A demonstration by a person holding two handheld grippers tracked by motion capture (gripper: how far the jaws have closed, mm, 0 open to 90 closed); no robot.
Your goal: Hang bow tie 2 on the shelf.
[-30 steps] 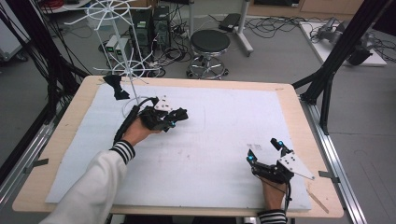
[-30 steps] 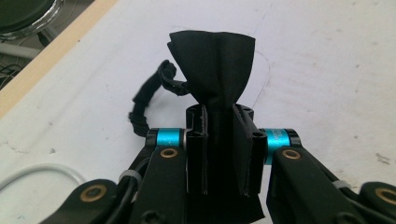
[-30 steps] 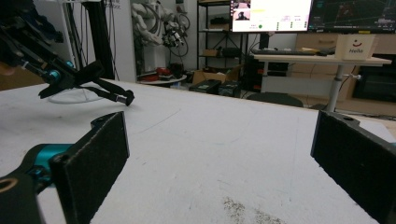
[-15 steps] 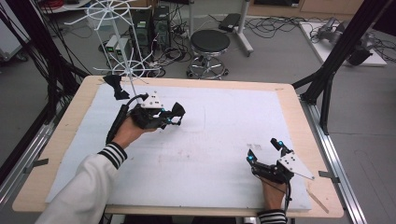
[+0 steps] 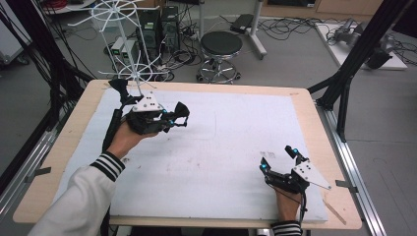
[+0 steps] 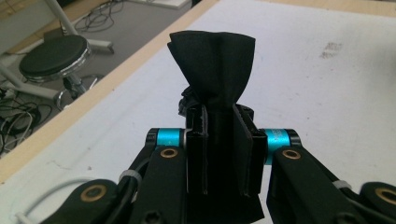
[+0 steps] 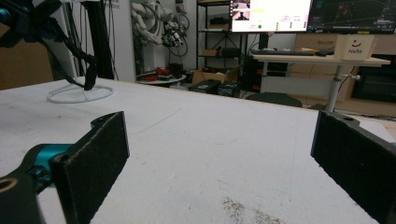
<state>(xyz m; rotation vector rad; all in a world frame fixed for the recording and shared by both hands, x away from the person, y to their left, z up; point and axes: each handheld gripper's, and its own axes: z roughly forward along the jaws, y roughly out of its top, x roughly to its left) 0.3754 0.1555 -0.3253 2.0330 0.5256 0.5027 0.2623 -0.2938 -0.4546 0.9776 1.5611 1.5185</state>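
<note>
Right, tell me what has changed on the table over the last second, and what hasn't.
The left gripper, shut on a piece of black cloth, has drifted a little toward the far side of the table, nearer the white wire rack. Its grip on the cloth has not changed. The right gripper has stayed open and empty at the near right of the white mat.

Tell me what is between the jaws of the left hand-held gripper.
The left hand-held gripper is shut on a folded piece of black cloth, which fans out past the jaws. Whatever the folds might enclose is covered.
</note>
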